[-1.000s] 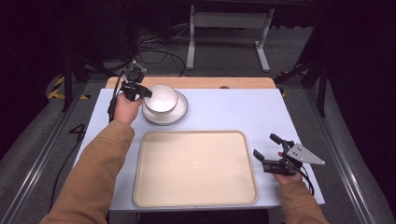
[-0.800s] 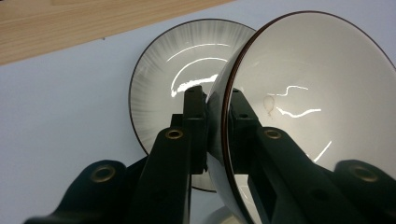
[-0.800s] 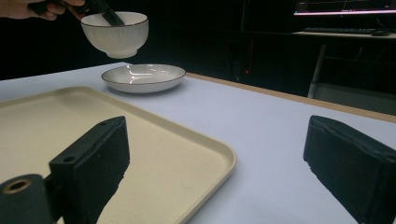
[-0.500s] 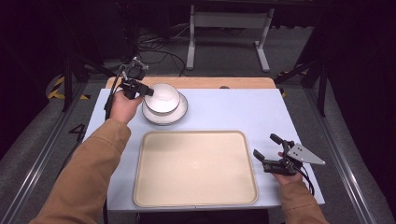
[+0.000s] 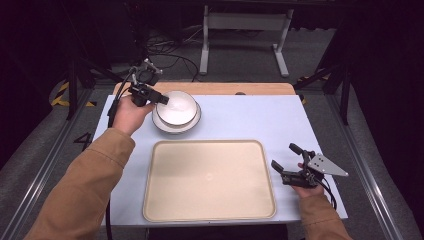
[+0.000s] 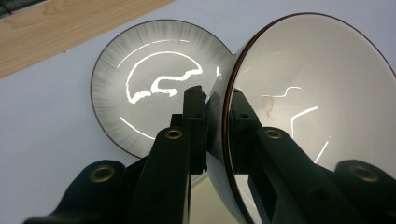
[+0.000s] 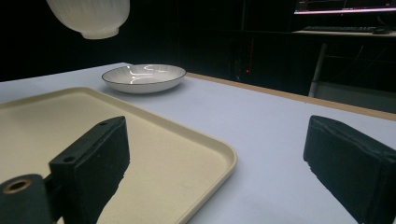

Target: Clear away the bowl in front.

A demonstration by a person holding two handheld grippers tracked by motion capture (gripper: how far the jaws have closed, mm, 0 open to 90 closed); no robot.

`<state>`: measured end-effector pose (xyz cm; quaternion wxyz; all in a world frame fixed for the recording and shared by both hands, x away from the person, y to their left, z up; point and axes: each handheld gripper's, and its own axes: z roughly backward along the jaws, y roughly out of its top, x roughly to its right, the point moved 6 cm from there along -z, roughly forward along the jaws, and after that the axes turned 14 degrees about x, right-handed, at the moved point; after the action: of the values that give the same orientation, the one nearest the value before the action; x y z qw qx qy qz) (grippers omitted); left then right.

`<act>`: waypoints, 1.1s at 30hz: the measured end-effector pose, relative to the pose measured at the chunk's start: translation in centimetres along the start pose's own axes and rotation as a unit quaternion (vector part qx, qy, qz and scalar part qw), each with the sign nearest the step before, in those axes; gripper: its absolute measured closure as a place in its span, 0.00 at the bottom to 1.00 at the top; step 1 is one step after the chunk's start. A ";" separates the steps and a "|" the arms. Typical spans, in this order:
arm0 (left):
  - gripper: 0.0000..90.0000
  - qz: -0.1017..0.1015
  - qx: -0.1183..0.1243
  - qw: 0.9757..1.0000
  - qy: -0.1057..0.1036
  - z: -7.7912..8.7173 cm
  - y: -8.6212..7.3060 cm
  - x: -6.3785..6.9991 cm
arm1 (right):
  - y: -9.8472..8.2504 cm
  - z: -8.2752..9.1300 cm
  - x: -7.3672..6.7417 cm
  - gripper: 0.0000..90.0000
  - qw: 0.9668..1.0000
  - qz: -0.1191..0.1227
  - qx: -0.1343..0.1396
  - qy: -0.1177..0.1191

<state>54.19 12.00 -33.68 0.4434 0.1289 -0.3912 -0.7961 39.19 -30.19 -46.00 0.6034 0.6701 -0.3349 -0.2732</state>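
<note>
My left gripper (image 5: 156, 98) is shut on the near-left rim of a white ribbed bowl (image 5: 178, 107), one jaw inside and one outside. In the left gripper view the bowl (image 6: 303, 93) is tilted on edge above a white plate (image 6: 149, 84) with a dark rim, with the gripper (image 6: 217, 100) on its wall. The right gripper view shows the bowl (image 7: 91, 16) hanging well above the plate (image 7: 142, 77). A beige tray (image 5: 210, 180) lies at the table's front centre. My right gripper (image 5: 283, 156) rests open just right of the tray, nothing between its jaws (image 7: 215, 149).
The plate (image 5: 175, 129) sits at the back left of the pale table (image 5: 250, 120), just behind the tray (image 7: 70, 116). A wooden strip (image 5: 240, 88) runs along the far edge. Beyond it are dark floor, cables and a metal stand.
The left gripper has lifted the bowl slightly higher over the plate. The right gripper has stayed where it was.
</note>
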 end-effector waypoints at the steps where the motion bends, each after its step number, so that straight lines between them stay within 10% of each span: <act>1: 0.91 -0.001 -0.003 1.000 -0.002 0.1 0.0 0.3 | 0.0 0.0 0.0 0.09 1.000 0.000 0.000 0.000; 14: 0.91 -0.048 -0.009 0.998 -0.043 0.7 0.0 4.6 | 0.0 0.0 0.0 0.09 1.000 0.000 0.000 0.002; 33: 0.91 -0.129 -0.015 0.984 -0.122 1.4 -0.1 11.7 | 0.0 0.0 -0.1 0.09 1.000 -0.001 0.000 0.004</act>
<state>46.62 3.32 -31.19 0.2882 0.0733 -0.4102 -0.8622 39.14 -30.15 -45.99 0.6043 0.6716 -0.3319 -0.2713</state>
